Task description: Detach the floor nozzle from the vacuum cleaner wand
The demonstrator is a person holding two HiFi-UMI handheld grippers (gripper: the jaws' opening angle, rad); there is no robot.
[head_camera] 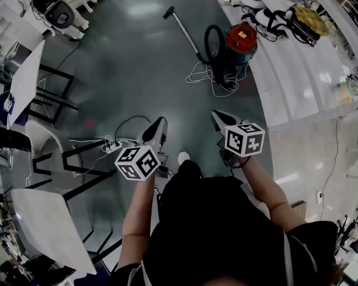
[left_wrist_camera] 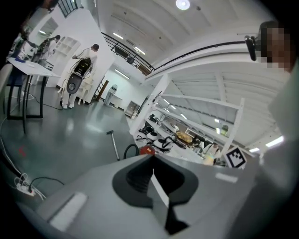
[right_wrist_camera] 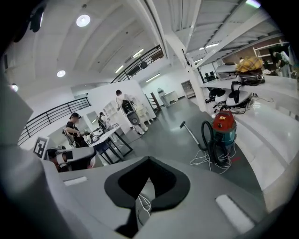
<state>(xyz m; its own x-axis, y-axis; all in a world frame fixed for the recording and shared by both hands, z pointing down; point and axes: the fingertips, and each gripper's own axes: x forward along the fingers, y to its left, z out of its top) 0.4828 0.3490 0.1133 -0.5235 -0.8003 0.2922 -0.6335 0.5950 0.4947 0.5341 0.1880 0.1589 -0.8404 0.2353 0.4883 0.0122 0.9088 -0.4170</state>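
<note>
While both pairs of my jaws are pressed together with nothing between them, my left gripper [head_camera: 160, 122] and right gripper [head_camera: 216, 115] hang side by side above bare grey floor [head_camera: 128, 72]. Ahead lies open room up to the vacuum cleaner [head_camera: 241, 39], well apart from me. Its wand [head_camera: 187, 34] slants across the floor with the floor nozzle [head_camera: 168, 12] fitted on its far end. White cable [head_camera: 201, 75] loops beside the cleaner's red body. White tables [head_camera: 25, 84] and a power strip [head_camera: 112, 146] edge my left; a pale raised platform [head_camera: 302, 84] borders my right.
</note>
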